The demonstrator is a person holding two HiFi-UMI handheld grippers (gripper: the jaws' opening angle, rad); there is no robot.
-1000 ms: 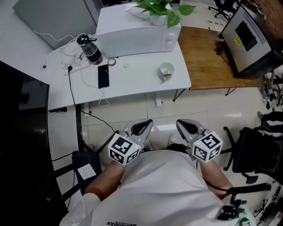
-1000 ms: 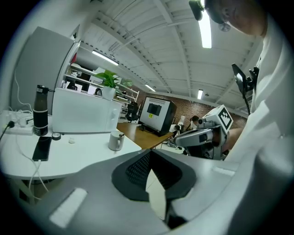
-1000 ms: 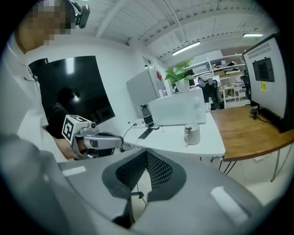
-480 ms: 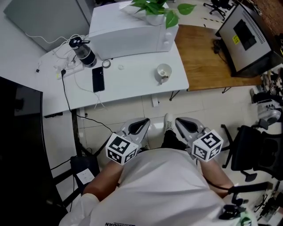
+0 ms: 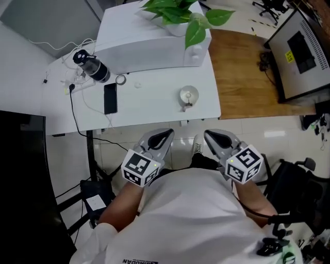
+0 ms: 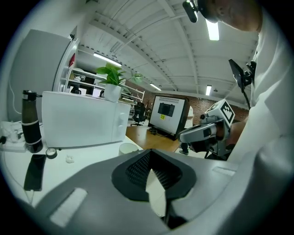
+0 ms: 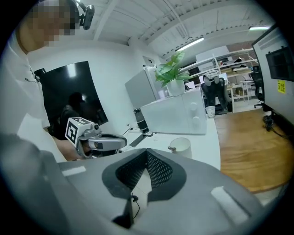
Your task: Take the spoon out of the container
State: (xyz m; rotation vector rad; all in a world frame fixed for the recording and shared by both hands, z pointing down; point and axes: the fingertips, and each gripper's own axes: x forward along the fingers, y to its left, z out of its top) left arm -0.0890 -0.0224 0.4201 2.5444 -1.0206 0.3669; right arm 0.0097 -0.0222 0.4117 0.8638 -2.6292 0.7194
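Observation:
A white cup-like container (image 5: 188,95) stands near the front edge of the white table (image 5: 154,105), with a spoon (image 5: 184,106) leaning out over its near rim. The container (image 7: 180,145) and the spoon handle's end (image 7: 172,148) also show in the right gripper view, and the container (image 6: 128,148) shows in the left gripper view. My left gripper (image 5: 161,137) and right gripper (image 5: 215,138) hover side by side over the floor, short of the table. Both are shut and hold nothing. The container lies ahead, between the two.
On the table stand a white microwave-like box (image 5: 149,46) with a plant (image 5: 178,13), a black bottle (image 5: 90,66), a phone (image 5: 110,98), a tape roll (image 5: 120,79) and cables. A wooden table (image 5: 242,67) with a monitor (image 5: 304,51) is at the right; a black chair (image 5: 304,191) is beside me.
The table and the container have drawn nearer to me in the head view. Both grippers stay side by side in front of my chest, shut as before.

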